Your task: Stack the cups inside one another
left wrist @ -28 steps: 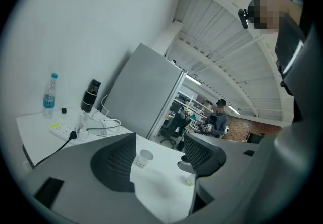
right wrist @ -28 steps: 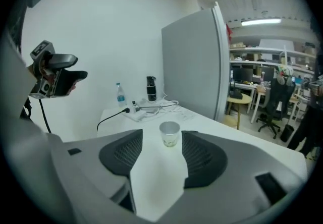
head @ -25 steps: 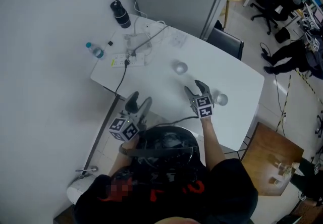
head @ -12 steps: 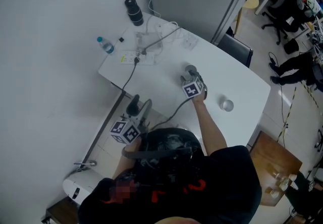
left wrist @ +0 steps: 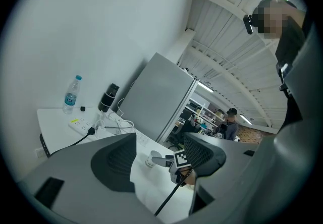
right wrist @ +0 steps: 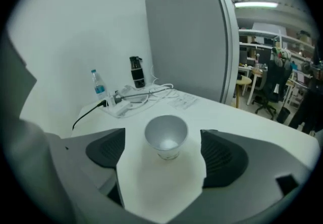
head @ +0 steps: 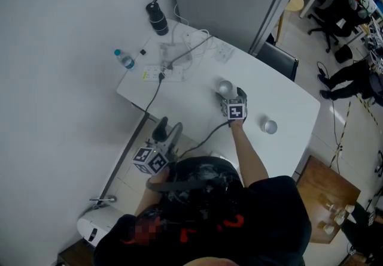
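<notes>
Pale cup [right wrist: 165,138] stands upright, long axis vertical, mouth upward

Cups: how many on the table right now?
2. One cup stands upright between the right gripper's opening jaws, untouched; the other cup stands apart to its right in the head view. None seem hidden.

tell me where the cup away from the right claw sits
Head view: that cup stands on the right part of the white table, right of the right claw, whose opening jaws flank the other cup.
</notes>
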Tool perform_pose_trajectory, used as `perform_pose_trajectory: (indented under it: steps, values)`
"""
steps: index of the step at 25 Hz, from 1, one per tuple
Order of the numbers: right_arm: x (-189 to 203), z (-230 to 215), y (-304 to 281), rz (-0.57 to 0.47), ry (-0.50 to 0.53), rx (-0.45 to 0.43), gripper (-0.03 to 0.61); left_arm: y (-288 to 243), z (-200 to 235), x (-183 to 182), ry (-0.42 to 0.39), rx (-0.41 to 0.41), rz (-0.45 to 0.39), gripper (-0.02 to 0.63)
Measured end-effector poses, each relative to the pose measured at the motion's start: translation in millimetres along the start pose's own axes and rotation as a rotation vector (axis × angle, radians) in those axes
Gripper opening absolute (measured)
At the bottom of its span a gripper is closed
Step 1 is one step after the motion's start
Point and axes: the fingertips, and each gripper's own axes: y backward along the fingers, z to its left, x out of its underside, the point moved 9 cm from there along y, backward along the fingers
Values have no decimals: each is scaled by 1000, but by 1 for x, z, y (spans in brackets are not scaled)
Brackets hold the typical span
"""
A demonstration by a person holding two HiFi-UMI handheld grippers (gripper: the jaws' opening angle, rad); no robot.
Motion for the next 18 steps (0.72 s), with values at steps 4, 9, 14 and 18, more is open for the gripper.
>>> perform_pose_trajectory:
  steps: [4, 9, 14, 18]
  values:
    - [-10, 8, -14, 49, -12, -25, 520, 5, 3, -2, -3, -10, -1, 301]
    - [-11, 12, -30, 73, 7, -1, 375, 10, 8, -5, 3, 3, 3, 300]
    - [6, 22, -2, 43, -9, -33, 351, 0, 7, -3, 9, 62, 39, 286]
    - [56, 24, 42, 42, -12, -54, 350, -23, -7, 4, 1, 160, 98, 278]
